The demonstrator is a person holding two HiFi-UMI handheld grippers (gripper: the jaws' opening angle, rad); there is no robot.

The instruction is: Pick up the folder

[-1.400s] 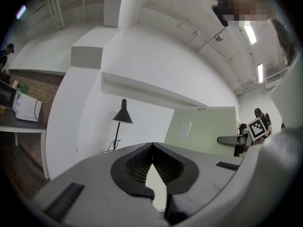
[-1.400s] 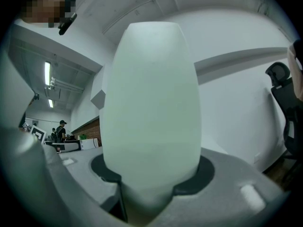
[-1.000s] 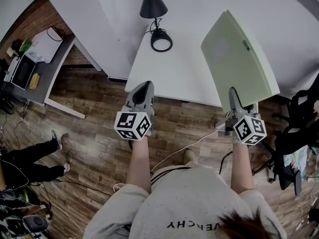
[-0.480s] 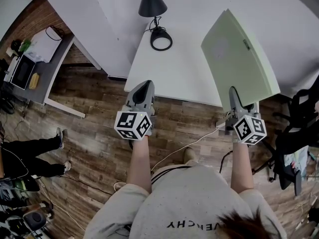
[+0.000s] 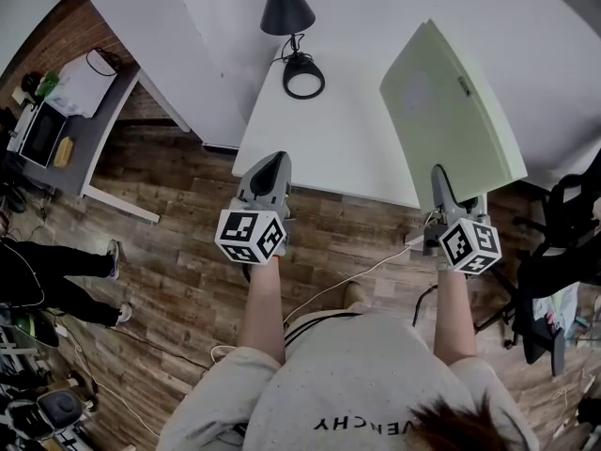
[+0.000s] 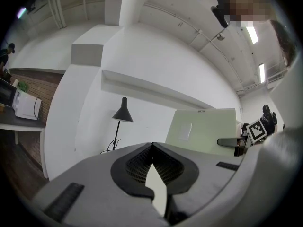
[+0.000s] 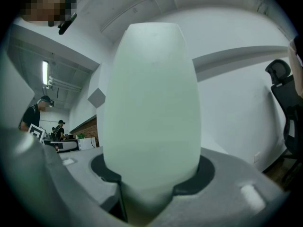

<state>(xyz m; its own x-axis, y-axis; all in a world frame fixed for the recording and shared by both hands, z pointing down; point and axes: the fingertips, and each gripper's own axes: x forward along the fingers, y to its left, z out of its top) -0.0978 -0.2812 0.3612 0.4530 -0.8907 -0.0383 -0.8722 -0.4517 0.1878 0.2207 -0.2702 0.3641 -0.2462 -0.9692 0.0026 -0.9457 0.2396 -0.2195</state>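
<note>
My right gripper (image 5: 439, 180) is closest to me, and its two jaws are squeezed onto the near edge of the folder (image 7: 151, 103). The jaws stand part way apart because the thick folder fills the gap between them. The folder is pale green. It sticks out straight ahead of that gripper and is tipped up, with its wide face turned toward my left gripper. I can't tell if its bottom edge touches the table.

My left gripper (image 6: 151, 148) is off to the left of the folder, well apart from it. Its jaws meet at the tips and it holds nothing. Both grippers point level.

Just past the tip of the left gripper is the near edge of the white table (image 5: 338, 148). The folder hangs over the right end of that table.

Farther ahead of the left gripper, at the back of the table, stands a black lamp (image 6: 122, 114) with a round foot and a thin cord.

Far off to the left of the left gripper, on the wood floor (image 5: 178, 252), I see somebody's legs (image 5: 56, 275). Off to the right of the right gripper is a black chair (image 5: 568, 209).
</note>
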